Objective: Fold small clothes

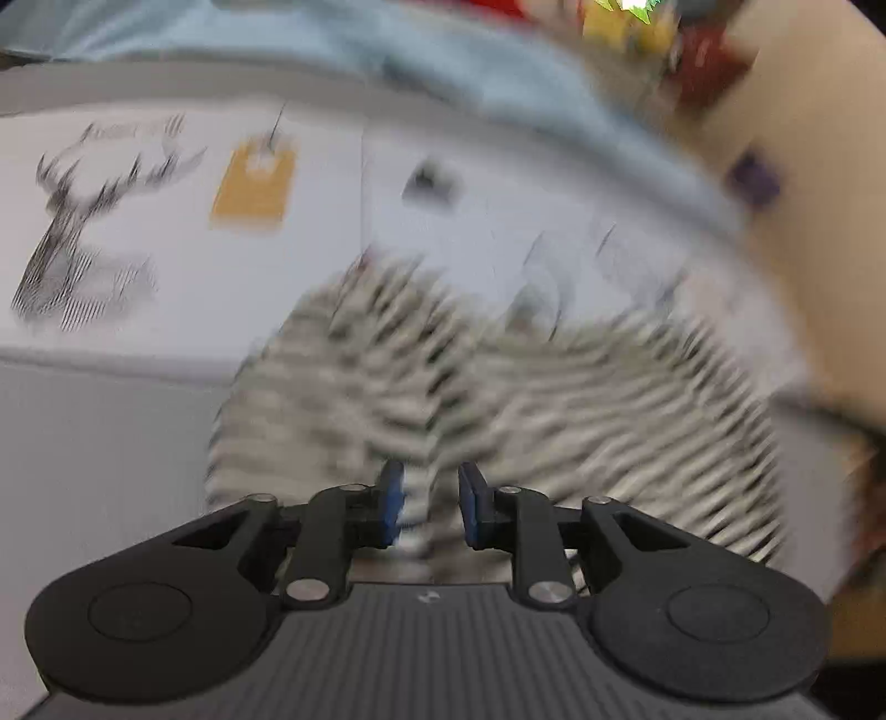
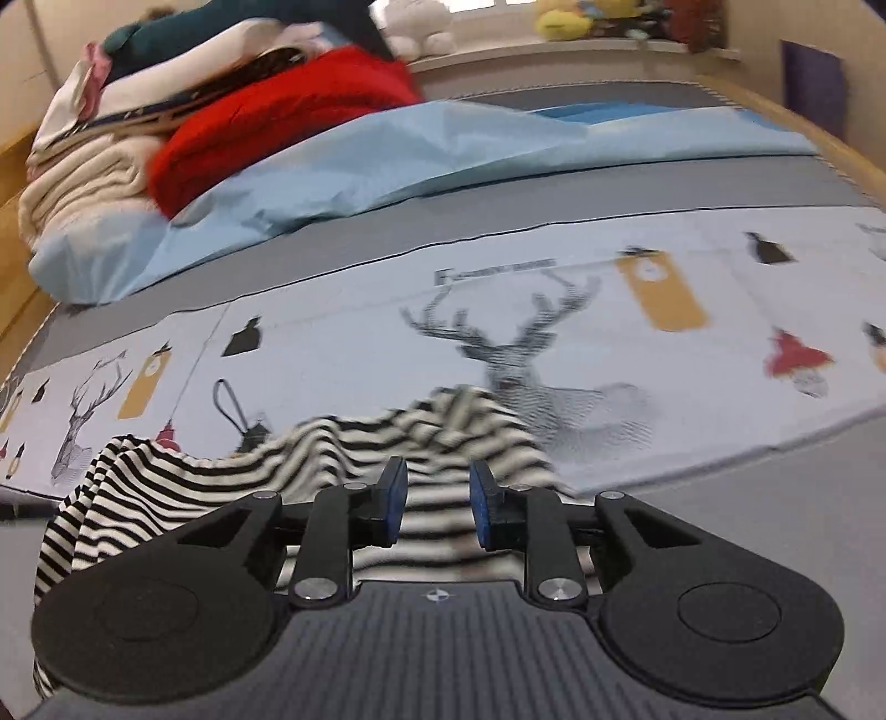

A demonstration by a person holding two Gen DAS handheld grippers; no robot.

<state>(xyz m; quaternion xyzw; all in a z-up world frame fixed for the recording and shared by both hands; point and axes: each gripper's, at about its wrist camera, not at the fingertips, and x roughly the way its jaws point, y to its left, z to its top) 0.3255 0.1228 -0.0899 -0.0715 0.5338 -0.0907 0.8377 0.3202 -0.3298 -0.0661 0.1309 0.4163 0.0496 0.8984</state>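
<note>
A small black-and-white striped garment lies crumpled on a white sheet printed with deer; the left wrist view is heavily blurred. My left gripper hangs just over the garment's near edge, its blue pads apart with striped cloth showing in the gap, not pinched. In the right wrist view the same striped garment spreads to the left and under my right gripper. Its pads also stand apart, above the fabric, gripping nothing. The deer print lies just beyond.
A light blue sheet is bunched behind the printed one. At the back left is a pile of clothes with a red garment. Soft toys line the far ledge. A wooden side borders the right.
</note>
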